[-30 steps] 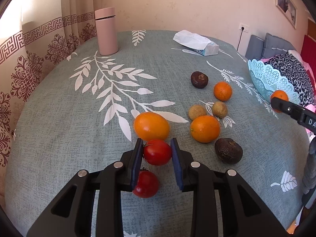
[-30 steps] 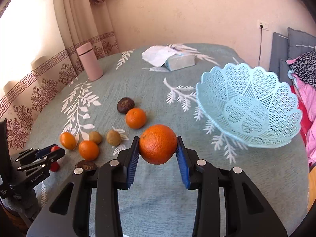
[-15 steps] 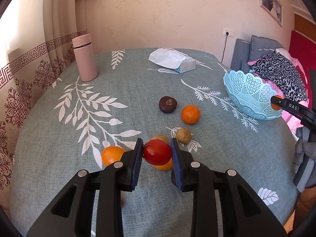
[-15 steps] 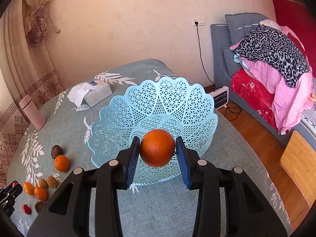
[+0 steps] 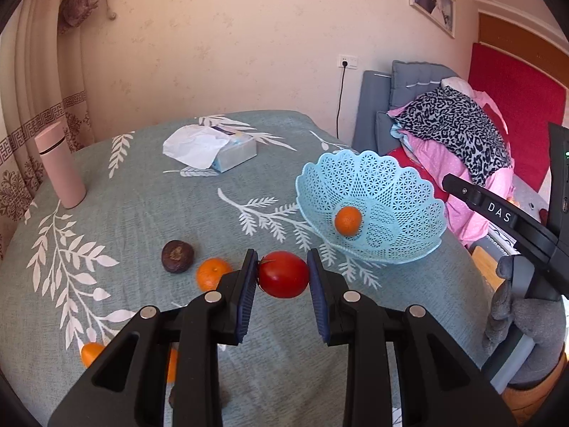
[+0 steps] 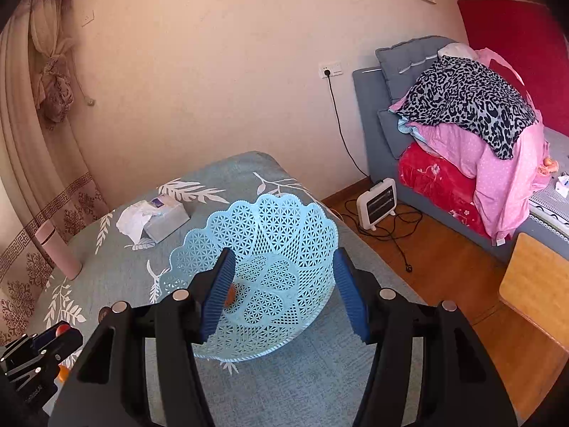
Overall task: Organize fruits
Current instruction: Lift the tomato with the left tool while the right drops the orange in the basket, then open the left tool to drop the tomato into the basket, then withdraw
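The left claw (image 5: 282, 275) is clamped on a round red tomato (image 5: 283, 274), its blue pads pressing the fruit from both sides and holding it above the tabletop (image 5: 149, 199), which is covered in a grey-green cloth printed with white leaves. The right claw (image 6: 282, 293) has just been opening; its jaws stand apart with nothing between the pads, poised over the pale blue lattice plastic basket (image 6: 284, 220). In the left wrist view, a round orange (image 5: 348, 220) lies inside that basket (image 5: 398, 192), on its near left slope; from the right wrist view only a sliver of the orange (image 6: 230, 294) shows beside the left pad.

The basket sits at the right edge of the tabletop, just right of and beyond the held tomato. To the left of the left claw, a small orange mandarin (image 5: 212, 273) rests on the cloth, with a dark brown wrinkled round fruit (image 5: 177, 256) just beside it on the far left. Nearer and further left, another orange fruit (image 5: 91, 353) peeks out behind the claw's black frame.

At the far left stands an upright pink cylindrical flask (image 5: 60, 167). Toward the far middle lies a pale blue tissue box (image 5: 231, 149) with a white tissue spilling out.
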